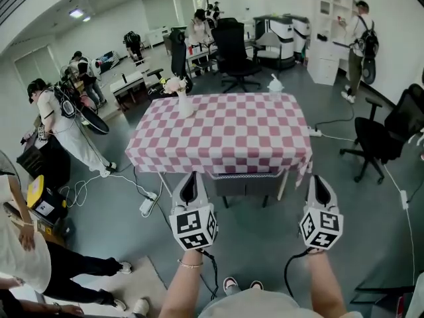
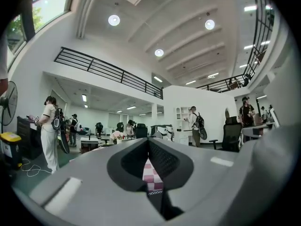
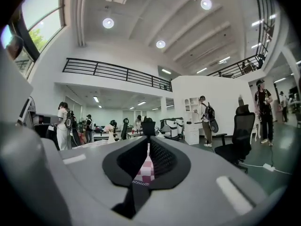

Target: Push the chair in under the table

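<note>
Head view: I hold my left gripper at seven o'clock and my right gripper at five. Both are level, jaws pressed together on nothing, and kept clear of the furniture, since the job looks done. The chair sits at the six o'clock edge of the pink-checked table, its grey seat tucked beneath the cloth.

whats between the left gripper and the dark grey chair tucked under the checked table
Nothing: in the head view only bare grey floor separates the left gripper from the dark grey chair.
</note>
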The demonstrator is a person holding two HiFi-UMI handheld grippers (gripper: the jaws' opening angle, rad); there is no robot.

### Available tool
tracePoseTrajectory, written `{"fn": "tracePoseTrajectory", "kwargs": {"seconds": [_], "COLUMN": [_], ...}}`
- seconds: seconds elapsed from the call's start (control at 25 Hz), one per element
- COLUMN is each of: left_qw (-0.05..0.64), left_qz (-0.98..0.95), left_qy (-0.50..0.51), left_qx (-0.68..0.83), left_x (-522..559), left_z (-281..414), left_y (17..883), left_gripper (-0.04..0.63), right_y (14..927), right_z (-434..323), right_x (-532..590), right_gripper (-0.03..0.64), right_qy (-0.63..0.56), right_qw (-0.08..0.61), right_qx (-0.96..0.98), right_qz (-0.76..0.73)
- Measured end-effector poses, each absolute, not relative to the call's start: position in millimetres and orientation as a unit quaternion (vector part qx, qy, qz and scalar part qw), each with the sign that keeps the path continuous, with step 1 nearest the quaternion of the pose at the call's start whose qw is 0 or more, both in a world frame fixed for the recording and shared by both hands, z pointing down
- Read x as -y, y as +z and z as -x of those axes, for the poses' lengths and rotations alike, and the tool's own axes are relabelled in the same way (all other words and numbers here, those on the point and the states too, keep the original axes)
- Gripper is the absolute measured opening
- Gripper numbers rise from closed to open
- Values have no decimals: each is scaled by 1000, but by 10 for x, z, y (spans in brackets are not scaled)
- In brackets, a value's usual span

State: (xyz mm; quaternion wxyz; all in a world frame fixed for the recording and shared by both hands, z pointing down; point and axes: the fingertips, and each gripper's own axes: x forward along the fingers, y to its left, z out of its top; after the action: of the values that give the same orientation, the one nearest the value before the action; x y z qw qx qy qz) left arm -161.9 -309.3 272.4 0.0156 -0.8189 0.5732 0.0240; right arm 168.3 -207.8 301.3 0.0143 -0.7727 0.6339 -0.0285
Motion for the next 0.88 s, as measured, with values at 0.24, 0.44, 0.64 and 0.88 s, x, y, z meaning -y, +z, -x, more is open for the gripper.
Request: {"fn": "tracePoseTrajectory", "kwargs": {"seconds": [0.24, 0.44, 0.64, 0.88], "left_qw": [3, -5, -4, -7], "left_qz": [811, 808, 808, 803], "left_qy": [22, 22, 20, 17], "left_qx": [-584, -589, -589, -596], "left_x": [2954, 2931, 2901, 2882], "left_z": [1736, 1784, 1798, 1871], "left_y": [2867, 2879, 2882, 2928], "left_gripper": [0, 0, 0, 0], "right_y": [3033, 2965, 2957, 2909], "right_z": [-1683, -1703, -1717, -1631], "right_x": [1825, 1822, 1823, 1849], "right_gripper": [14, 12, 9, 9], "right_qy": [-15, -19, -23, -16], "right_qw": [3, 9, -6, -4], "right_qx": [-630, -632, -634, -644], "right_qz": [777, 774, 773, 765]}}
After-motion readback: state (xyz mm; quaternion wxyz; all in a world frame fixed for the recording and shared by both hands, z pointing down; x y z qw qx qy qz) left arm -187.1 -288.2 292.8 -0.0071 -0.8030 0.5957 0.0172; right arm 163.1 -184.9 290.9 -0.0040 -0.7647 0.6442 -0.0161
